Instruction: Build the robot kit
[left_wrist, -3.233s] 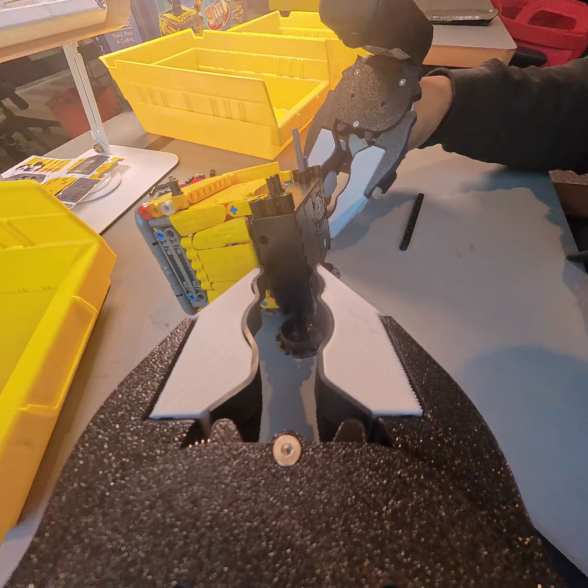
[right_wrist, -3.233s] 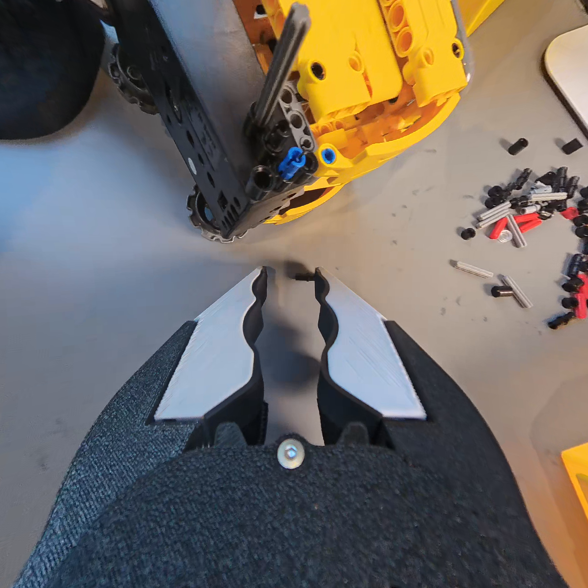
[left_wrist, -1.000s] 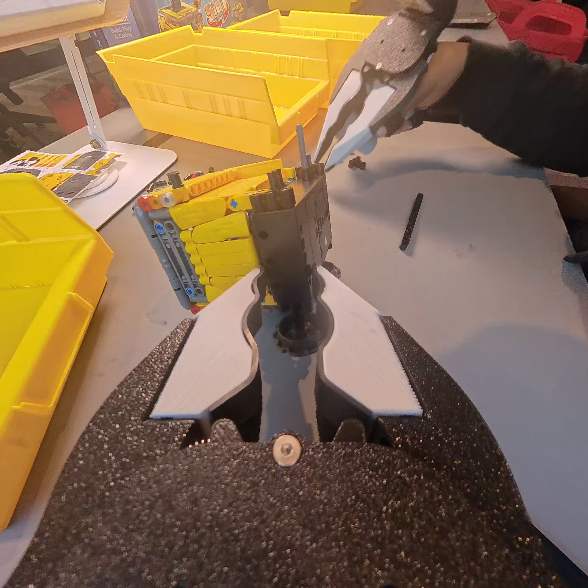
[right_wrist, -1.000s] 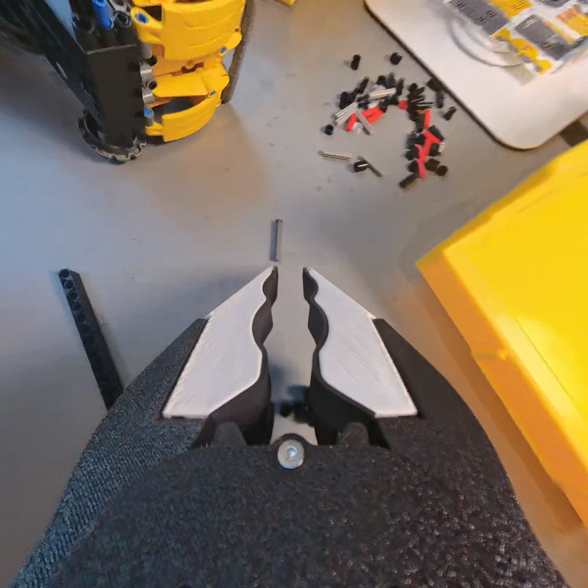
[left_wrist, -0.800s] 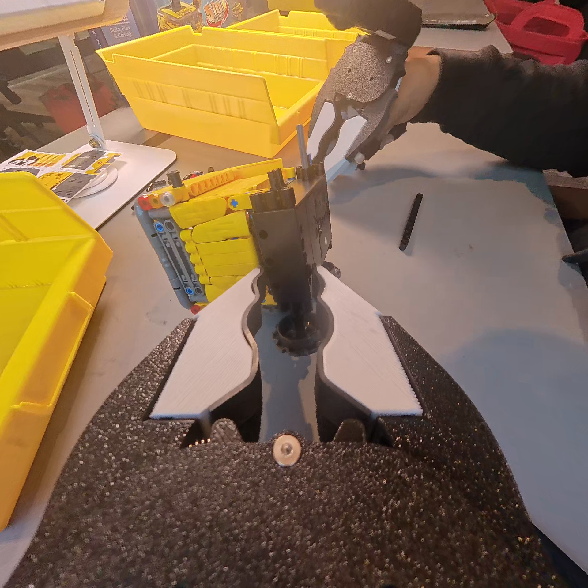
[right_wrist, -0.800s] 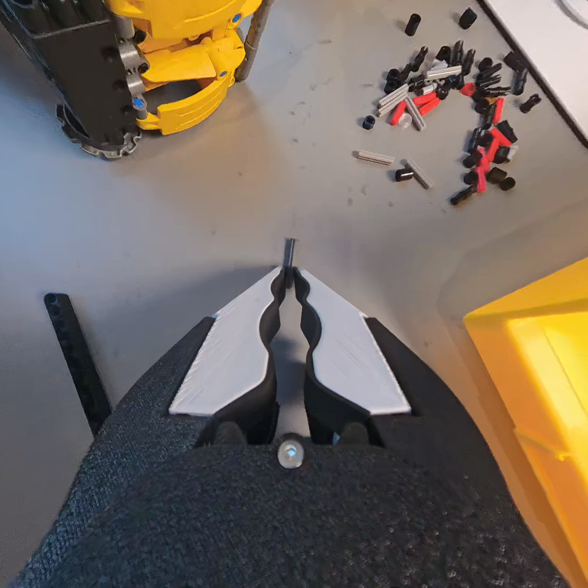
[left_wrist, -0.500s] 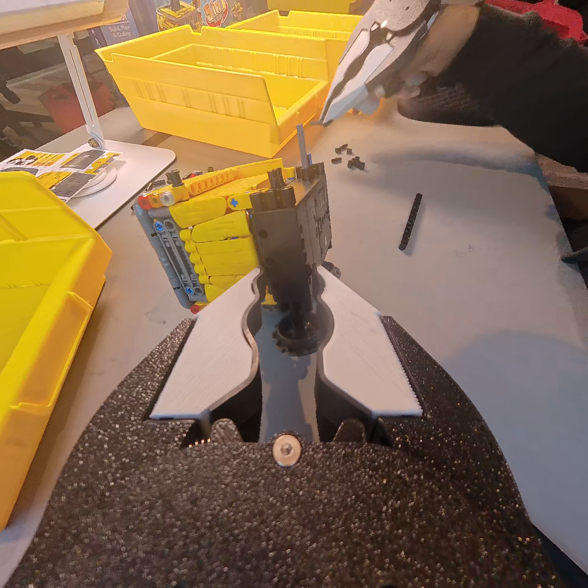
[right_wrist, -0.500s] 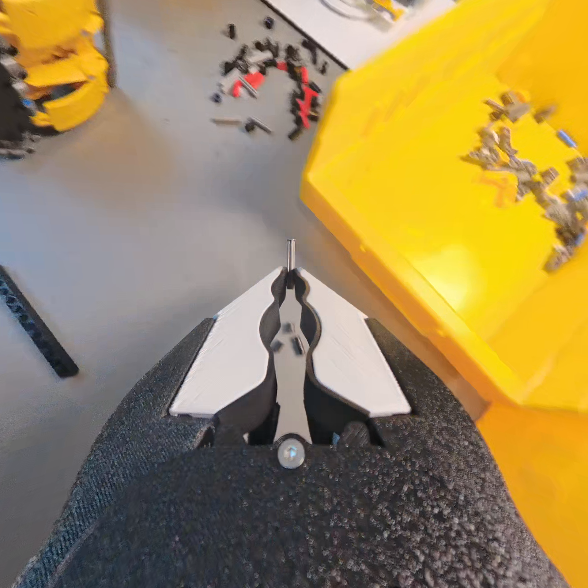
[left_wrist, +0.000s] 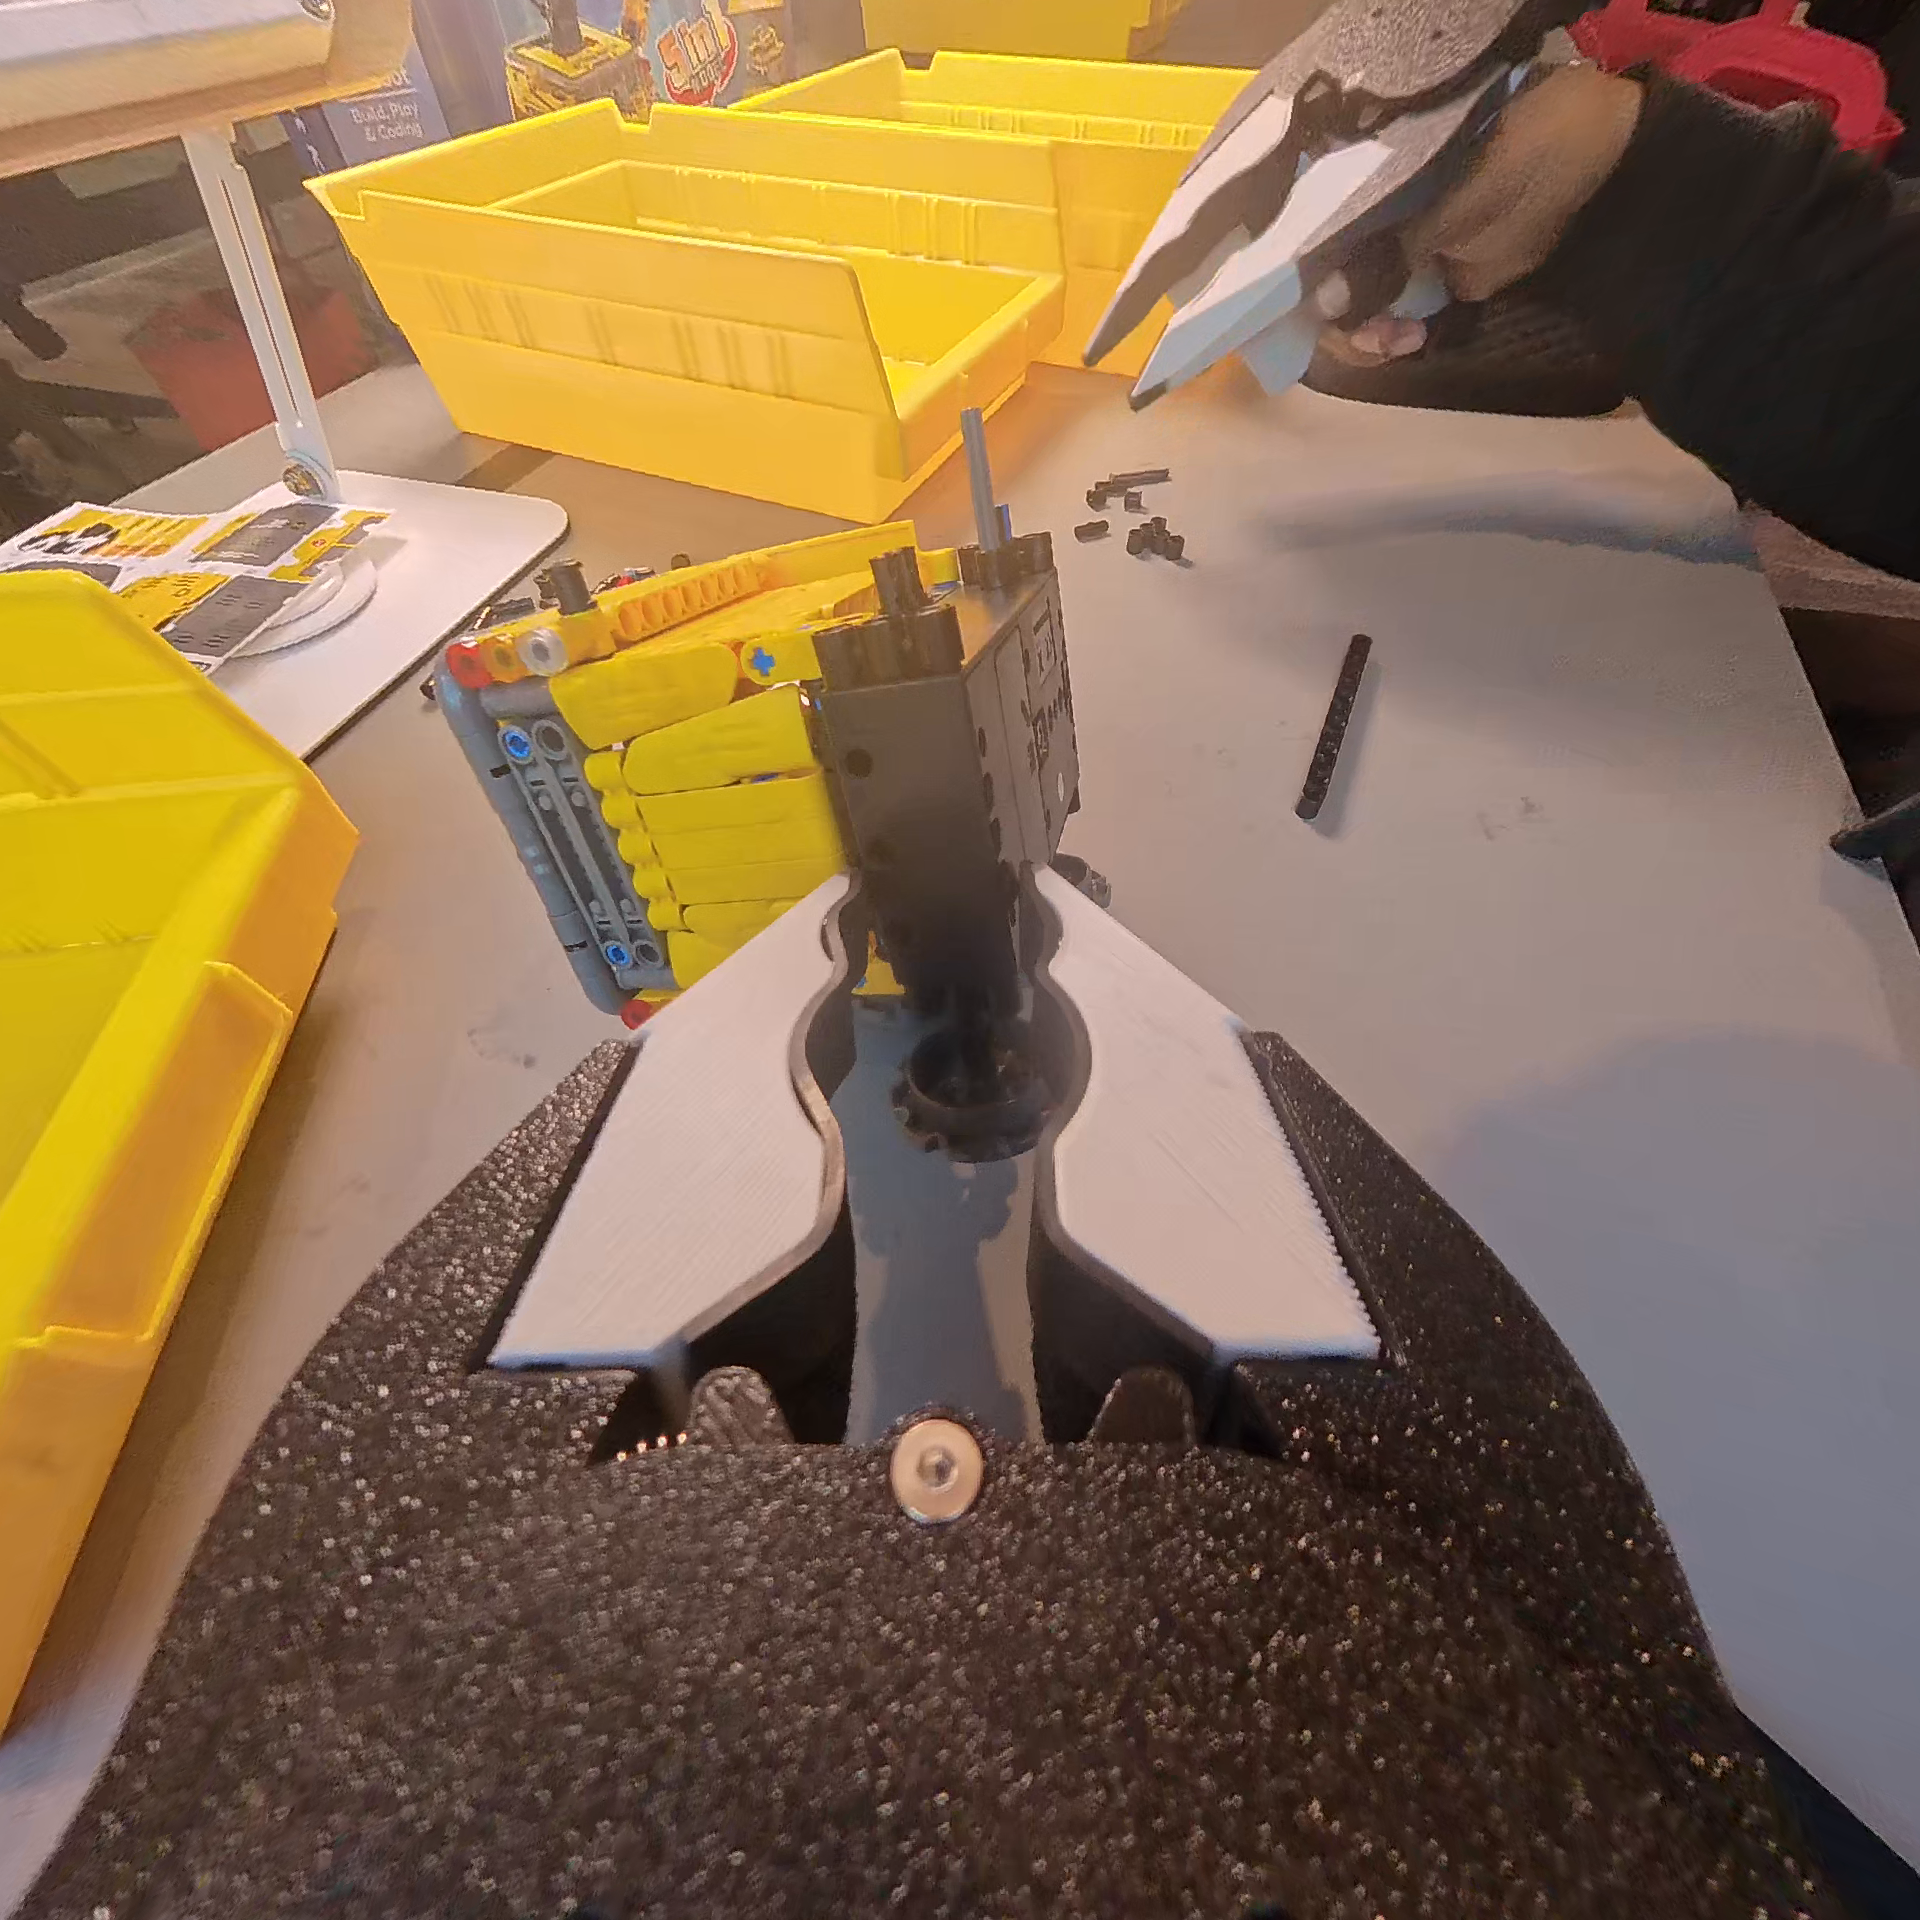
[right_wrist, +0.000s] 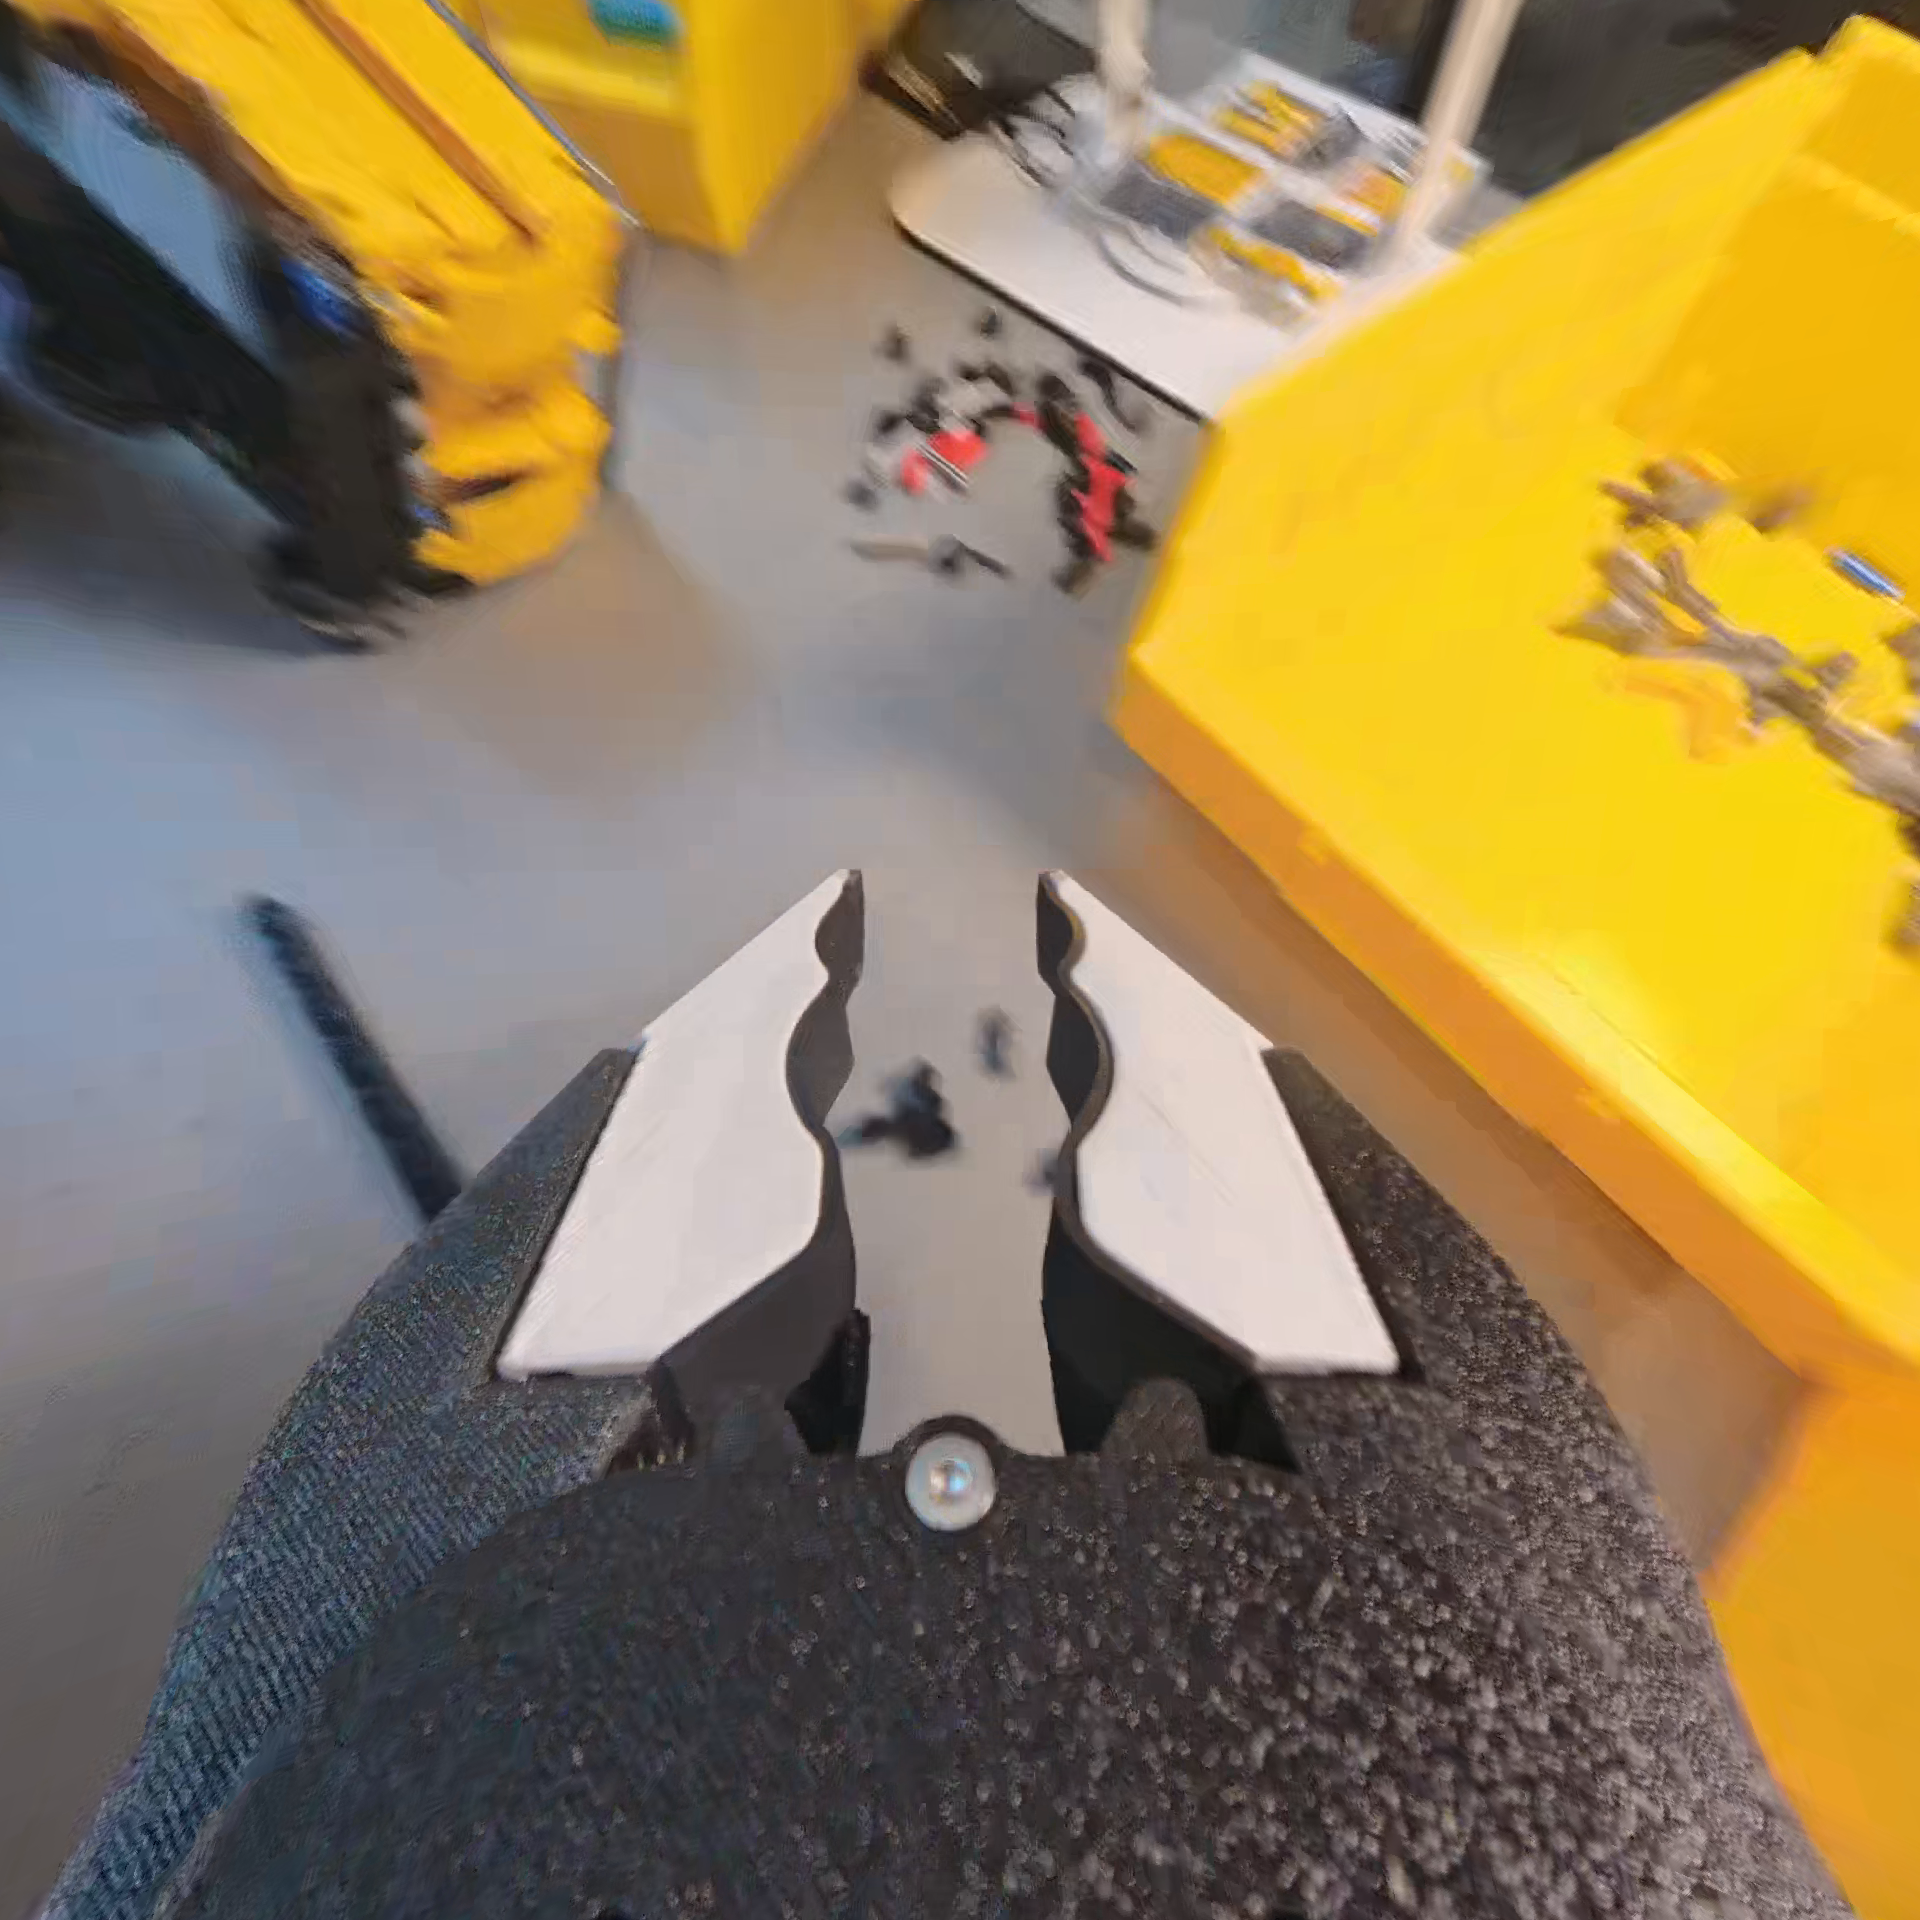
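The left hand-held gripper (left_wrist: 945, 904) is clamping its jaws on the black block (left_wrist: 940, 769) of a yellow and black brick-built model (left_wrist: 727, 758), which is standing upright on the grey tabletop (left_wrist: 1455, 1039). A black toothed wheel (left_wrist: 971, 1101) at the model's base is sitting between the fingers. A thin grey axle (left_wrist: 977, 473) is sticking up from the model's top.

Room to move: open tabletop is lying to the right of the model, w/ only a black studded beam (left_wrist: 1333, 727) there, well apart. On the left, a yellow bin (left_wrist: 156, 935) is sitting near the model; behind, another yellow bin (left_wrist: 675, 312) is running along the far side. A white stand base (left_wrist: 416, 561) w/ printed leaflets (left_wrist: 197, 561) is sitting at the far left. Printed boxes are standing behind the bins; their writing isn't being given here.

The right hand-held gripper (right_wrist: 949, 888) is hanging above the tabletop w/ jaws apart and nothing between them, angled down towards the far bin's corner in the left wrist view (left_wrist: 1112, 364). A person's hand (left_wrist: 1455, 239) in a dark sleeve (left_wrist: 1745, 312) is holding it. Below it, small black pins (right_wrist: 914, 1112) are lying loose. A heap of black and red pins (right_wrist: 1018, 457) is lying farther off. The right wrist view is motion-blurred; the bin on its right is holding grey parts (right_wrist: 1745, 644), kind unclear.
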